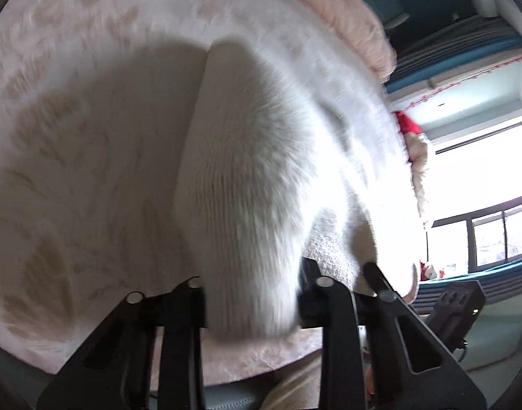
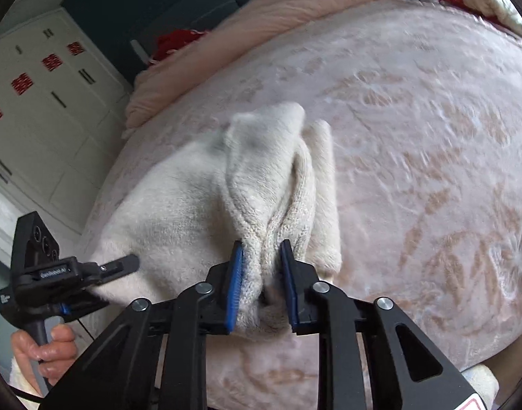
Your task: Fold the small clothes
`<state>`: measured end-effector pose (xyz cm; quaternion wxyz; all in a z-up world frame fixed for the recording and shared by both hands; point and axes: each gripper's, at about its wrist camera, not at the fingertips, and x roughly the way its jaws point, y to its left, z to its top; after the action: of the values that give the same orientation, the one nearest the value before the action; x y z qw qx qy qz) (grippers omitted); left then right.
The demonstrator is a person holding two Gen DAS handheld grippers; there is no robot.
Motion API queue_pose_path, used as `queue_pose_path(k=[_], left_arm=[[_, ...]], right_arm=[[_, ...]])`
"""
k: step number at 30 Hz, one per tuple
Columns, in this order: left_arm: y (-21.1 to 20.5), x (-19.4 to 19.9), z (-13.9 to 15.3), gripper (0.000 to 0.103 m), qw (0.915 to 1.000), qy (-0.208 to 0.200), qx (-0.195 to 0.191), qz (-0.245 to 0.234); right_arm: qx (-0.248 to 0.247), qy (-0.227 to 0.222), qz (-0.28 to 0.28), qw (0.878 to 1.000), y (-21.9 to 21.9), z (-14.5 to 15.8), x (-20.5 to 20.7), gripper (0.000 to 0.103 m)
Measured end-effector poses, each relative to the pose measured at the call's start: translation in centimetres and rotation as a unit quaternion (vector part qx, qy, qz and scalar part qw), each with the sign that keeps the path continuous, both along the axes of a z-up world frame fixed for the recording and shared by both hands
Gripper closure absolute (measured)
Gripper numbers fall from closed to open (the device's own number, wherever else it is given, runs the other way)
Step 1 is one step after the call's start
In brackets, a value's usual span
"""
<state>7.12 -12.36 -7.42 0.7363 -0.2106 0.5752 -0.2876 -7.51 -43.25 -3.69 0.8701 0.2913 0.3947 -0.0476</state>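
Two blue-padded fingers (image 2: 238, 283) of the right gripper (image 2: 262, 283), at lower centre of the right wrist view, are clamped on a bunched knitted edge of the cream fleece garment (image 2: 179, 212). From there the garment rises in loose folds toward mid-frame and spreads left over the pink patterned bed cover (image 2: 414, 130).

At the lower left of that view, the left gripper (image 2: 124, 263) reaches into the garment's left edge, held by a hand (image 2: 44, 348); small white writing on its body is too blurred to read.

In the left wrist view, the left gripper (image 1: 250, 290) has the garment (image 1: 247, 171) bulging up between its fingers (image 1: 308, 273), filling the middle of the frame and hiding the pads. Cloth fills the gap, so the fingers seem to be gripping it, though the contact itself is hidden.

Motion blur softens the bed cover (image 1: 73, 102). At upper right a pink pillow (image 1: 356, 17) is cut by the frame edge; glare from the window (image 1: 482, 188) washes out the right side. White cupboards (image 2: 45, 119) bear red squares, with no legible print.
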Motion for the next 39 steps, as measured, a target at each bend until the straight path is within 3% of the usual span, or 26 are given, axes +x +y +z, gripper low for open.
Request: queue_pose_path(k=[2, 6, 8, 10, 11, 13, 16, 19, 21, 23, 24, 26, 28, 30, 33, 39], left_arm=[[1.2, -0.2, 1.1, 0.080, 0.9999, -0.010, 0.012, 0.003], [0.9, -0.3, -3.2, 0.069, 0.9974, 0.039, 0.059, -0.013], [1.5, -0.9, -3.6, 0.063, 0.9983, 0.034, 0.048, 0.006], [1.7, -1.3, -2.2, 0.061, 0.9990, 0.013, 0.042, 0.010], [1.7, -1.2, -1.5, 0.059, 0.9989, 0.003, 0.045, 0.009], [1.8, -0.7, -0.6, 0.039, 0.9990, -0.010, 0.041, 0.013], [2.0, 0.8, -0.4, 0.022, 0.9981, -0.020, 0.038, 0.044], [2.2, 2.5, -1.9, 0.017, 0.9978, -0.012, 0.033, 0.057], [1.9, 3.7, -3.7, 0.016, 0.9982, 0.019, 0.017, 0.055], [1.9, 4.2, -4.7, 0.016, 0.9981, 0.036, -0.001, 0.050], [1.6, 4.6, -5.3, 0.016, 0.9979, 0.044, -0.007, 0.047], [1.2, 5.0, -5.6, 0.021, 0.9971, 0.057, -0.015, 0.048], [1.1, 5.3, -5.1, 0.035, 0.9965, 0.063, -0.025, 0.049], [1.4, 5.1, -3.8, 0.048, 0.9974, 0.048, -0.033, 0.042], [2.3, 4.9, -0.7, 0.058, 0.9980, 0.012, -0.053, 0.034], [6.3, 4.4, 7.3, 0.058, 0.9915, -0.082, -0.088, 0.049]], right_arm=[[-0.021, -0.001, 0.003, 1.000, 0.9, 0.6, -0.2, 0.085], [-0.037, 0.059, 0.002, 0.998, 1.2, -3.6, 0.0, 0.080], [-0.023, 0.049, -0.007, 0.999, 0.8, -3.3, -0.5, 0.073], [-0.023, 0.052, -0.010, 0.998, 0.5, -2.5, -0.7, 0.056], [-0.025, 0.055, -0.010, 0.998, 0.4, -2.3, -0.5, 0.052], [-0.022, 0.053, -0.008, 0.998, 0.2, -1.8, -0.2, 0.046], [0.005, 0.051, -0.010, 0.999, -0.2, -2.1, 0.8, 0.036], [0.026, 0.066, -0.006, 0.997, -0.1, -3.7, 1.8, 0.027], [0.048, 0.072, -0.006, 0.996, -0.2, -4.8, 2.4, 0.017], [0.078, 0.076, -0.012, 0.994, -0.5, -5.8, 2.7, 0.016], [0.094, 0.071, -0.020, 0.993, -0.8, -6.2, 2.9, 0.016], [0.109, 0.067, -0.026, 0.991, -1.1, -6.2, 3.3, 0.025], [0.122, 0.059, -0.020, 0.991, -1.1, -5.8, 3.8, 0.055], [0.119, 0.047, -0.014, 0.992, -0.9, -4.5, 4.4, 0.062], [0.096, 0.002, 0.004, 0.995, 0.3, -0.6, 4.9, 0.066], [0.042, -0.096, 0.059, 0.993, 4.3, 8.3, 5.8, 0.067]])
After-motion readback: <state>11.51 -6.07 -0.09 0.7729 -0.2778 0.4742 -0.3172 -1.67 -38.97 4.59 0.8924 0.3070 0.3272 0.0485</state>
